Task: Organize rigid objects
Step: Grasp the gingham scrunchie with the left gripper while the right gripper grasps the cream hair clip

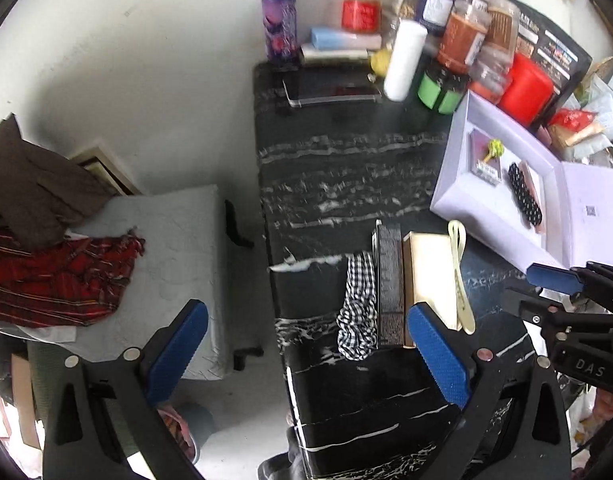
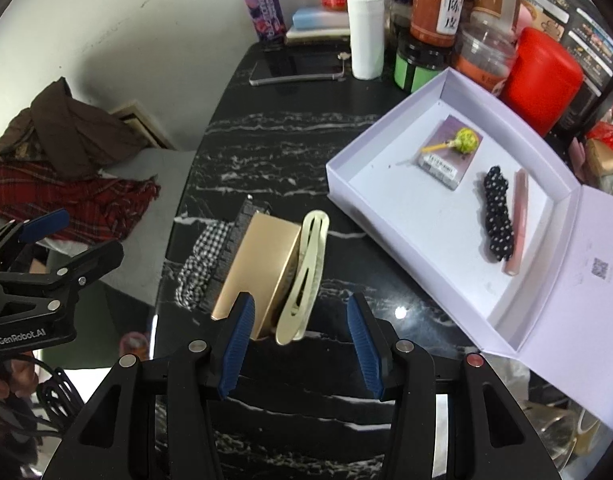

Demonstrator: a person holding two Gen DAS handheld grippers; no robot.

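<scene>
On the black counter (image 2: 290, 128), four things lie side by side in a row: a checkered cloth (image 2: 202, 260), a dark box (image 2: 230, 256), a gold box (image 2: 258, 268) and a pale hair clip (image 2: 306, 268). They touch each other. Beside them sits the white box (image 2: 562, 196) with its lid open. It already has a small card box with a lollipop on it (image 2: 450, 152), a dotted scrunchie (image 2: 496, 216) and a pink stick (image 2: 516, 220) inside.

The right claw (image 2: 302, 348) is open and holds nothing. It hangs low, just in front of the gold box and the clip. The left claw (image 1: 306, 352) is open too and empty, with one finger near the gold box.

Here is what could go wrong. The gold box and the clip are pressed together, so the right claw could pinch both at once, or push the clip off to the side. The gold box looks smooth, so it might slip out. A bump could also shove the dark box and the cloth out of line. The two claws are close together, so they could knock into each other.
</scene>
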